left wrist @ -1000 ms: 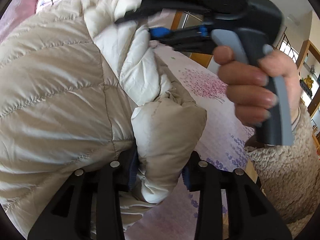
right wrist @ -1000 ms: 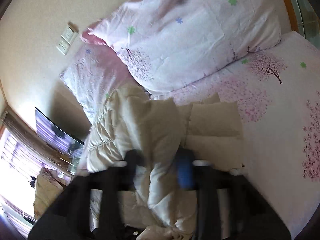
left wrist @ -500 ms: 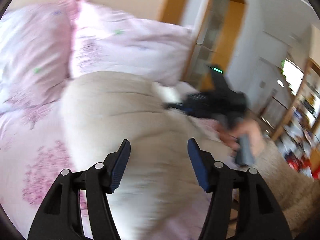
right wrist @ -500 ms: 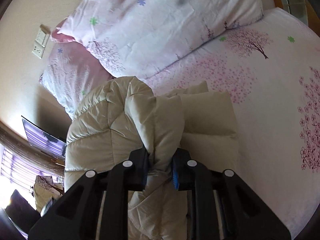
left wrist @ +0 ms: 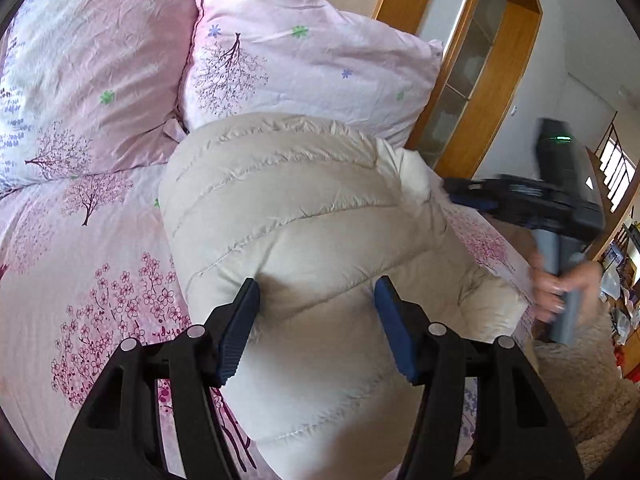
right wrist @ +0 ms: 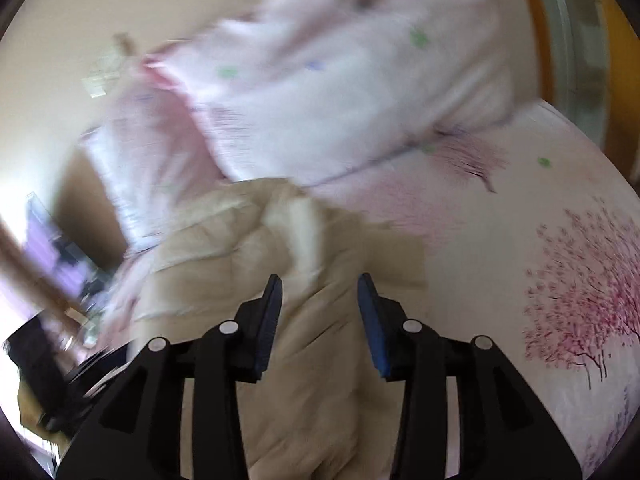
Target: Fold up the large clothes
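Observation:
A cream quilted down jacket (left wrist: 304, 216) lies folded in a thick bundle on the pink flowered bed sheet (left wrist: 80, 272). My left gripper (left wrist: 316, 316) is open, its blue pads on either side of the bundle's near fold, gripping nothing. My right gripper (right wrist: 320, 304) is open just above the jacket (right wrist: 248, 264); this view is blurred by motion. The right gripper also shows in the left wrist view (left wrist: 520, 200) at the jacket's far right side, held by a hand.
Two pink flowered pillows (left wrist: 288, 64) lean against the wall behind the jacket. A wooden door frame (left wrist: 472, 80) stands at the right beyond the bed. A shelf with clutter (left wrist: 624, 248) is at the far right.
Both grippers have let go of the jacket and opened. The left one pulled back and now looks over the folded bundle. The right one is moving, its view blurred.

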Action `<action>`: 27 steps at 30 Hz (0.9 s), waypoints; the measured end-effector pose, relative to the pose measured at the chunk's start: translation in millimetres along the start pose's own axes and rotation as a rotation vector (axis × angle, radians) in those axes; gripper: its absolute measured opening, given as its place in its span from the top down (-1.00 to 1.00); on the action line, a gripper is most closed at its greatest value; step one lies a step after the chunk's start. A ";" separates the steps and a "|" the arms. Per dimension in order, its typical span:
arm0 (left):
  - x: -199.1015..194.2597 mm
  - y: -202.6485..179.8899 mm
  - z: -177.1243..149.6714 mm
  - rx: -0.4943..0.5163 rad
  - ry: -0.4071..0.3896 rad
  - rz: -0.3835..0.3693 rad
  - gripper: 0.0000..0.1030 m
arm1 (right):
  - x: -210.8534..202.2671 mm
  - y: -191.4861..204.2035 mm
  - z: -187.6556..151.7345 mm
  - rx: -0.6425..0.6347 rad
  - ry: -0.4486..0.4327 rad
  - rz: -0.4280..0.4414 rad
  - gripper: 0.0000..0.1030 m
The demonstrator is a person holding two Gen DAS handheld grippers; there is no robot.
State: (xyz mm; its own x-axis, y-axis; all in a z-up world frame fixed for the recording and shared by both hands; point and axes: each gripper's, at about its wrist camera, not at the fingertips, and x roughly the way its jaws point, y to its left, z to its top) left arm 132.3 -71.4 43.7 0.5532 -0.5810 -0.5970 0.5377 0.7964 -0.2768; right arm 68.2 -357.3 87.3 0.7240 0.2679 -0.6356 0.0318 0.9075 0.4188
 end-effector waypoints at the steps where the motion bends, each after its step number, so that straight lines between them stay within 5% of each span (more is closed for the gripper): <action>1: 0.0 1.7 -3.2 -0.004 0.002 -0.003 -0.17 | -5.0 7.4 -5.0 -0.027 0.006 0.029 0.21; 5: 1.4 3.5 -5.2 -0.011 0.008 -0.008 -0.17 | 1.9 32.2 -30.2 -0.137 0.091 0.049 0.22; 8: 3.1 5.0 -5.9 -0.009 0.013 -0.012 -0.17 | 21.5 28.9 -46.1 -0.158 0.155 -0.046 0.28; 16: 26.8 11.8 -8.5 -0.042 0.074 -0.034 -0.16 | 45.4 -26.3 -73.5 0.038 0.181 -0.047 0.28; 23: 37.6 1.0 -10.7 0.025 0.102 0.009 -0.16 | 46.5 -38.7 -84.1 0.089 0.186 -0.034 0.27; 25: 21.5 6.3 -4.3 0.007 0.079 -0.034 -0.16 | 35.1 -36.3 -68.7 0.088 0.219 -0.038 0.19; 27: 6.5 16.6 3.2 -0.017 0.025 -0.048 -0.17 | 10.7 -38.6 -45.4 0.106 0.138 -0.007 -0.24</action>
State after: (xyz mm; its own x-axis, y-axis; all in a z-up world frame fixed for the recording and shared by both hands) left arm 146.9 -62.6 37.6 0.5108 -0.6142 -0.6016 0.5522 0.7707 -0.3180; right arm 43.4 -374.8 34.8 0.6220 0.3105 -0.7188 0.1138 0.8724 0.4753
